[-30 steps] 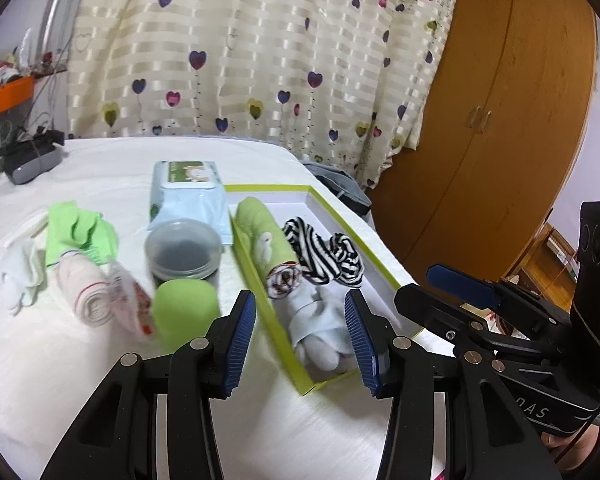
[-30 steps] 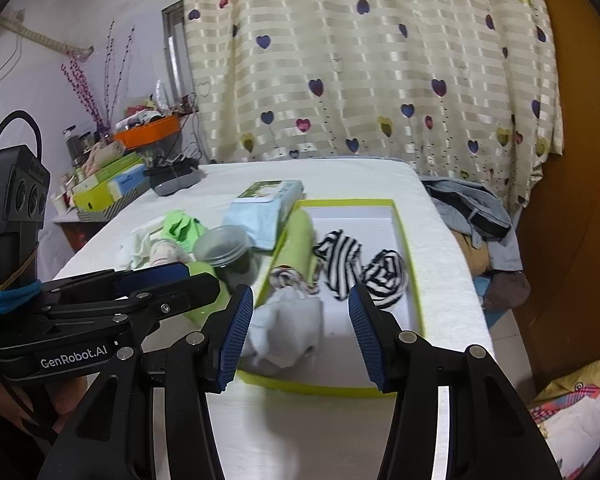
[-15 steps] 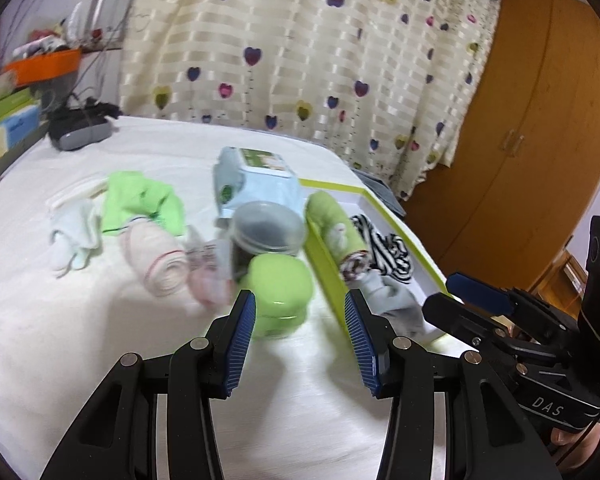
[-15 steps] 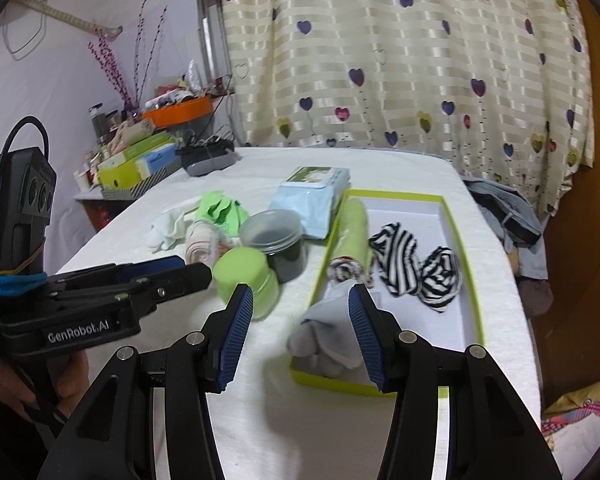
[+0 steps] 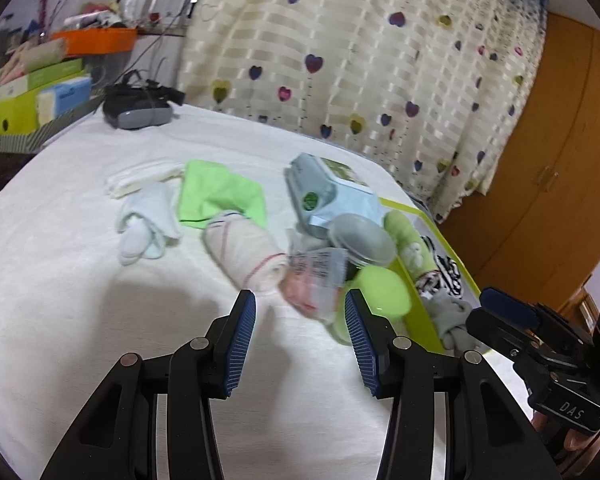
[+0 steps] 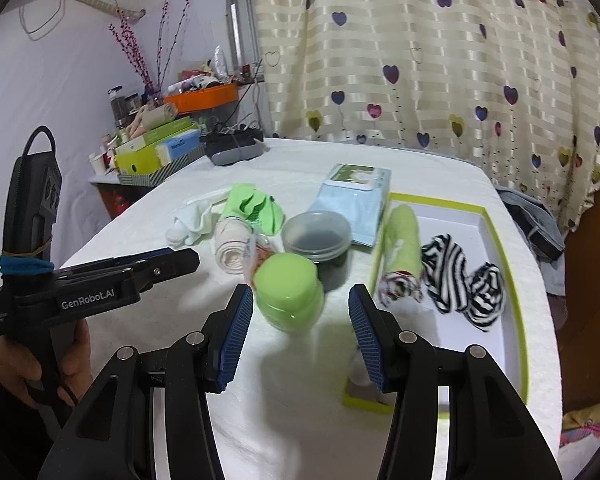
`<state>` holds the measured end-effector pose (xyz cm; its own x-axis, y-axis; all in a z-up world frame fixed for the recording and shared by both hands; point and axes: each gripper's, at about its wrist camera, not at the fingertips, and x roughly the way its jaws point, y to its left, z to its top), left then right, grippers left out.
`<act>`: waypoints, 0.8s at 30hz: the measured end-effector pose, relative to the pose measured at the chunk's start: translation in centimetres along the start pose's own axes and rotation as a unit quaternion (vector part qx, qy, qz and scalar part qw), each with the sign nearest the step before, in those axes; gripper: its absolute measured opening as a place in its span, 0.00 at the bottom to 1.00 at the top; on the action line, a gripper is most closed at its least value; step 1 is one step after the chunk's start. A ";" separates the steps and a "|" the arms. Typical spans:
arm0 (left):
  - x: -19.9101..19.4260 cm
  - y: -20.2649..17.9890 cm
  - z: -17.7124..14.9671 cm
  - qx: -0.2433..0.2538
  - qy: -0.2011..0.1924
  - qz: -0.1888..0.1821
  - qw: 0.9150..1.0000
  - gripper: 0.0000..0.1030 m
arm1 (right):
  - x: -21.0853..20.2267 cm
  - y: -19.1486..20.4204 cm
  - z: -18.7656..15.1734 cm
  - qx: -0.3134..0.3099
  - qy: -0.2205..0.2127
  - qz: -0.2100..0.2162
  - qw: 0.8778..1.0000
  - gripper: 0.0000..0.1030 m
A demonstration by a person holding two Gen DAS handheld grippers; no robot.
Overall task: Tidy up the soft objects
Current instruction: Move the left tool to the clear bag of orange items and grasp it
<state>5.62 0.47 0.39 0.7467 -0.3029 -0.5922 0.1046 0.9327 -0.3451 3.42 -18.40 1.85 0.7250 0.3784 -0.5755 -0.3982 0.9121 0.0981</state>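
Left gripper [image 5: 300, 344]: jaws apart, empty, aimed at a clear packet [image 5: 314, 280] and a cream roll [image 5: 246, 252] just ahead on the bed [image 5: 60, 280]. Right gripper [image 6: 300, 336]: jaws apart, empty too, above a green jar [image 6: 290, 294].

Partly done, by the look of it. Already in the tray [image 6: 516, 320]: a green roll [image 6: 402, 236] along the left wall, a patterned roll [image 6: 396, 286] at its near end, two striped socks [image 6: 466, 282] beside, a grey sock [image 5: 452, 316] at the near corner.

Still loose on the bed: cream roll, green cloth [image 5: 220, 196], pale socks [image 5: 146, 224], white cloth [image 5: 140, 176]. Near the tray's left wall, likely not soft goods: wipes pack [image 6: 354, 200], lidded tub [image 6: 316, 236], green jar, clear packet.
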 end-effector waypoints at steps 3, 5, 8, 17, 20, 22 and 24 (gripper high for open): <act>0.2 0.6 0.1 -0.004 0.003 0.002 1.000 0.44 | 0.5 0.4 0.3 -0.002 0.002 0.003 1.000 0.50; 0.4 0.8 0.3 -0.005 0.006 0.000 1.000 0.44 | 0.8 0.5 0.4 -0.001 0.003 0.005 1.000 0.50; 1.0 0.5 0.5 -0.003 0.011 -0.009 1.000 0.47 | 1.1 0.5 0.6 -0.001 0.004 0.004 1.000 0.50; 5.1 -0.3 0.9 -0.015 0.051 -0.010 0.999 0.48 | 1.1 -0.7 0.4 0.007 0.002 0.003 1.000 0.50; 6.1 -0.5 1.0 -0.019 0.061 -0.012 0.998 0.48 | 1.2 -1.2 0.3 0.012 0.002 0.004 1.000 0.50; 6.6 -0.4 1.0 -0.029 0.069 -0.019 0.997 0.48 | 1.3 -1.7 0.3 0.017 0.003 0.005 1.000 0.50; 6.9 -0.1 1.1 -0.043 0.074 -0.025 0.996 0.48 | 1.3 -2.0 0.4 0.019 0.002 0.008 1.000 0.50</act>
<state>11.49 -1.51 -2.80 0.6357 -0.3799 -0.6720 0.0782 0.8977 -0.4336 5.37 -19.62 1.21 0.7162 0.3920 -0.5774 -0.3880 0.9114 0.1375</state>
